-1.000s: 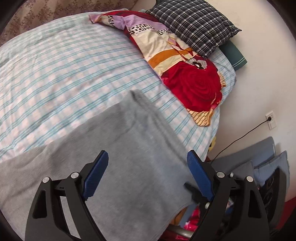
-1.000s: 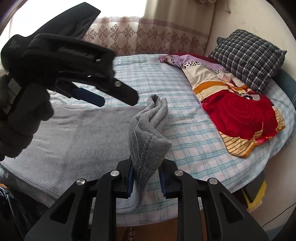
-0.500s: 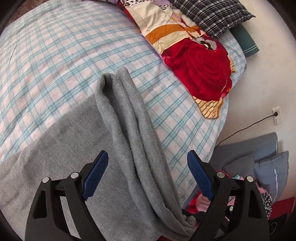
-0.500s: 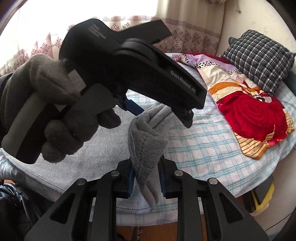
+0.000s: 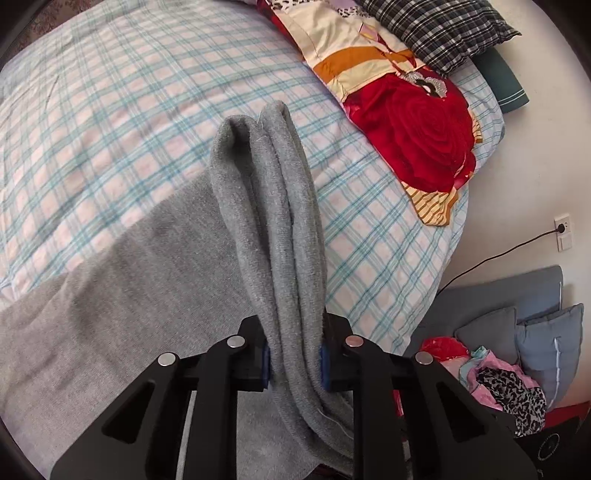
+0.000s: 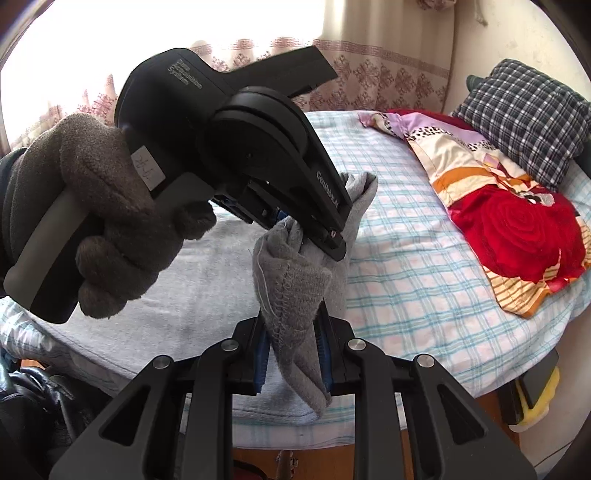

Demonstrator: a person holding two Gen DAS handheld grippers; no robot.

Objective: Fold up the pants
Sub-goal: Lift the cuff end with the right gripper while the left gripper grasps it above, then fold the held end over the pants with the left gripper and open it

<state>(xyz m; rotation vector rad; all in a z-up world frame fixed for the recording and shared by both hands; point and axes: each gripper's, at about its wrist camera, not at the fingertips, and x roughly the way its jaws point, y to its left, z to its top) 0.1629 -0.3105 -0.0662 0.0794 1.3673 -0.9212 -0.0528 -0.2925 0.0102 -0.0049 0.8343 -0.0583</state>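
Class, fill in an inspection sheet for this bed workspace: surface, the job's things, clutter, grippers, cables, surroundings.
Surface: bed with checked sheet.
Job's things: grey pants spread on the sheet, one end bunched and lifted.
Clutter: floral quilt, checked pillow.
Grippers: left gripper has just been closing, pads now on the bunched pants; right gripper shut on the same bunch.
Cables: black cable to a wall socket.
Surroundings: cushions and clothes beside the bed.

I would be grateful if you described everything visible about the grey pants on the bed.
The grey pants look like soft knit fleece. Most of the fabric lies flat on the checked bedsheet, while one end is bunched into a raised ridge of folds. The left gripper, its jaws just closed, and the right gripper both clamp that ridge, showing a stitched hem.
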